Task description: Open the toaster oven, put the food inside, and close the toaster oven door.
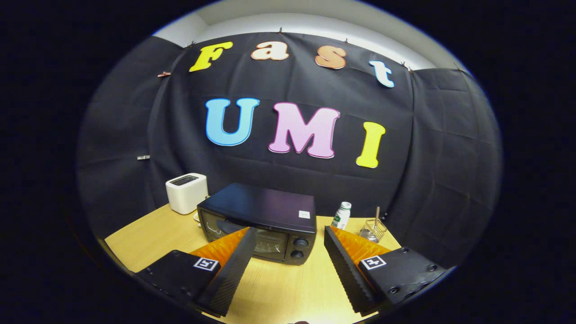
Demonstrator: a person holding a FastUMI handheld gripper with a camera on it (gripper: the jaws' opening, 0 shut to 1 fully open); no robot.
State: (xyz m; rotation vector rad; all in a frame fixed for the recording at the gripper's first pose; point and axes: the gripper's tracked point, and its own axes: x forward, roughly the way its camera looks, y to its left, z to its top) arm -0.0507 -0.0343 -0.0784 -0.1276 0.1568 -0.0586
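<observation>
Gripper view: the gripper (288, 236) hangs above a pale wooden counter (148, 238) with its fingers (234, 265) spread wide and released, nothing between them but bare counter. Each finger mount carries a square black-and-white marker; no words can be read on them.

Just ahead of the fingertips stands the toaster oven (258, 220), a dark box set at a slight angle, its glass door shut and upright, two round knobs stacked at the right end of its front. A small white sticker sits on the right rear of its top; the print on it is too small to read. The left fingertip overlaps the lower middle of the door in this view, whether it touches cannot be told.

Beyond the oven's left corner, near the counter's back edge, is a white pop-up toaster (186, 192). Right of the oven, well apart from it, a small white bottle (341, 215) with a green label, illegible, stands upright; beside it is a little wire basket (373, 229) with a stick rising from it, close to the counter's right edge.

Open counter lies between the fingers and the oven's front, and along the left side. No food can be made out.
</observation>
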